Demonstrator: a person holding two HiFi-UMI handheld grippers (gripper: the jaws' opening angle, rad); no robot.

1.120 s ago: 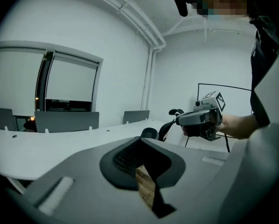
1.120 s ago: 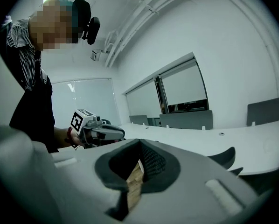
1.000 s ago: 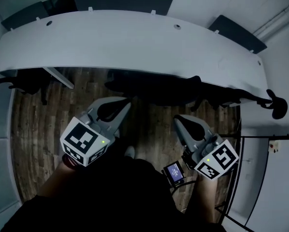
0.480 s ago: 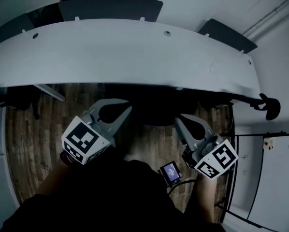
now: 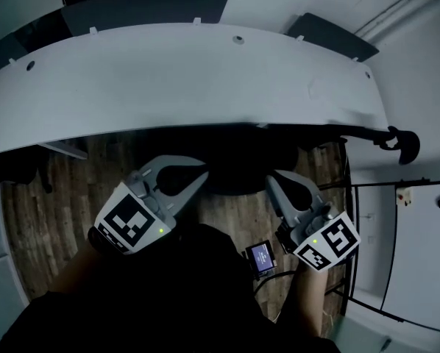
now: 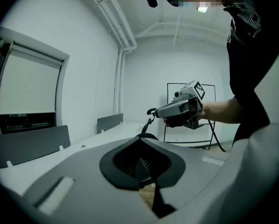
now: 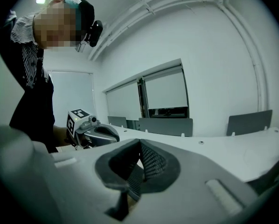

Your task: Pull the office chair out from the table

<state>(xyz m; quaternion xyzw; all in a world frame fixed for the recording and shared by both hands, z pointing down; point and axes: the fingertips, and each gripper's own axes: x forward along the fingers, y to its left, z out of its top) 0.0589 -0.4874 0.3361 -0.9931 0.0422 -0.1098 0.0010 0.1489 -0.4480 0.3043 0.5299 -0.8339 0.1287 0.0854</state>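
Observation:
The black office chair (image 5: 240, 166) stands tucked under the near edge of the long white curved table (image 5: 183, 79), and only its dark back shows. My left gripper (image 5: 202, 176) is shut and empty, its tips just left of the chair back. My right gripper (image 5: 271, 179) is also shut and empty, close to the chair's right side. Whether either one touches the chair I cannot tell. In the left gripper view my closed jaws (image 6: 140, 139) point across the tabletop toward the right gripper (image 6: 181, 110). The right gripper view shows its shut jaws (image 7: 139, 142) and the left gripper (image 7: 94, 133) beyond.
Another black chair's armrest (image 5: 396, 141) sticks out at the table's right end, and a third chair (image 5: 6, 173) sits at the left. Grey divider panels (image 5: 146, 7) stand behind the table. A black metal frame (image 5: 367, 248) and a white wall lie to my right. The floor is dark wood.
Both grippers have moved forward to the chair under the table's edge, which now lies nearer in the head view. The left gripper has rolled somewhat. Both stayed shut.

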